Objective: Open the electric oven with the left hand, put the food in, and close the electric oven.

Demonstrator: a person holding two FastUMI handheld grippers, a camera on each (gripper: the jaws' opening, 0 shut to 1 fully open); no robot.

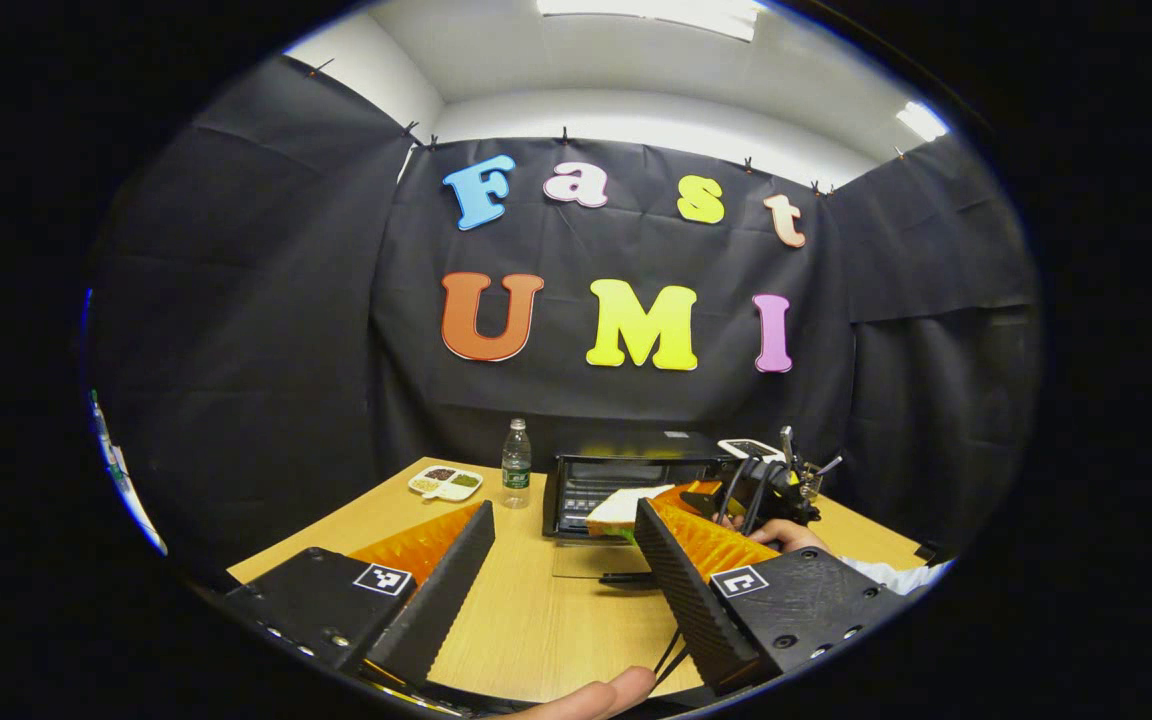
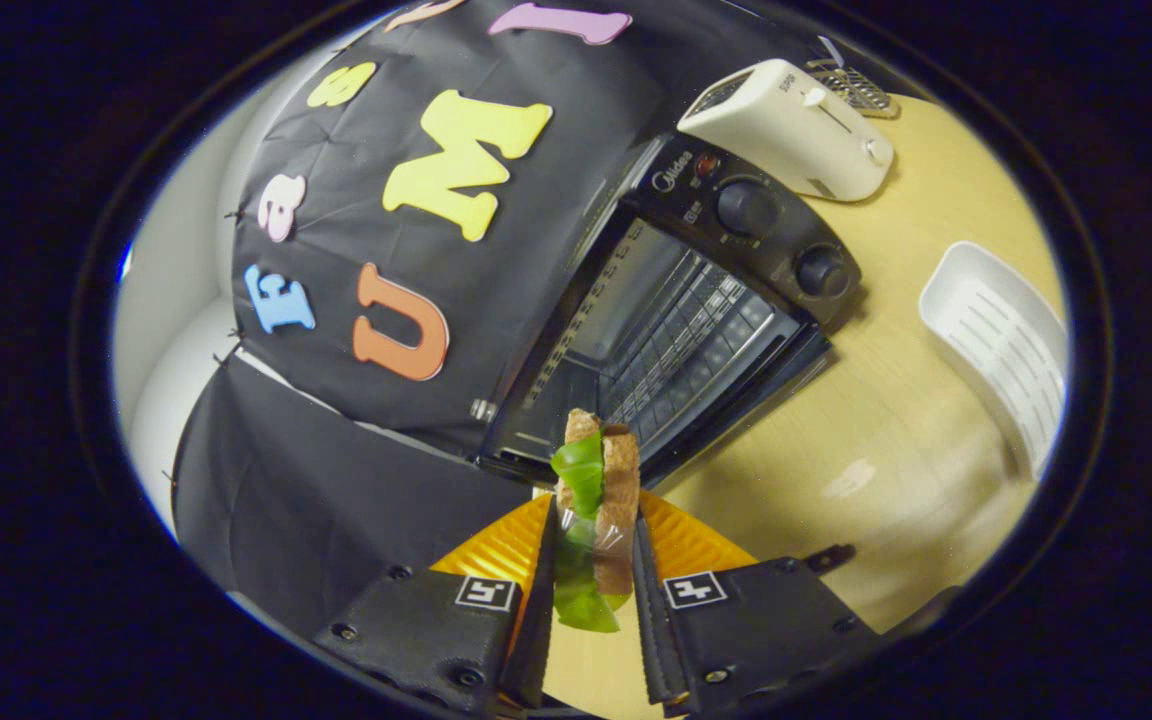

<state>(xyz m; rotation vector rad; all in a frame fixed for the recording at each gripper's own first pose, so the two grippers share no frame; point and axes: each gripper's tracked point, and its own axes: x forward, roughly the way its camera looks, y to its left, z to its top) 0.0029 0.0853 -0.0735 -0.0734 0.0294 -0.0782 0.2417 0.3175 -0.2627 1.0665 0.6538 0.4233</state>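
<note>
Two grippers work at a light wooden table (image 1: 536,620); the left gripper (image 1: 561,590) hangs above the table with its fingers wide apart and nothing between them; a fingertip of the hand that holds it shows at the bottom of the left gripper view. The right gripper (image 2: 591,590) squeezes a brown bread sandwich with green lettuce (image 2: 596,500) between both fingers; the sandwich stands on its edge, just in front of the black electric oven (image 2: 676,320); the oven door lies open and the wire rack inside shows. Near the oven sit a white toaster (image 2: 796,125) and a white ridged tray (image 2: 1001,345). Farther left on the table stand a clear plastic water bottle (image 1: 516,465) and a white snack dish with sections (image 1: 446,483).
</note>
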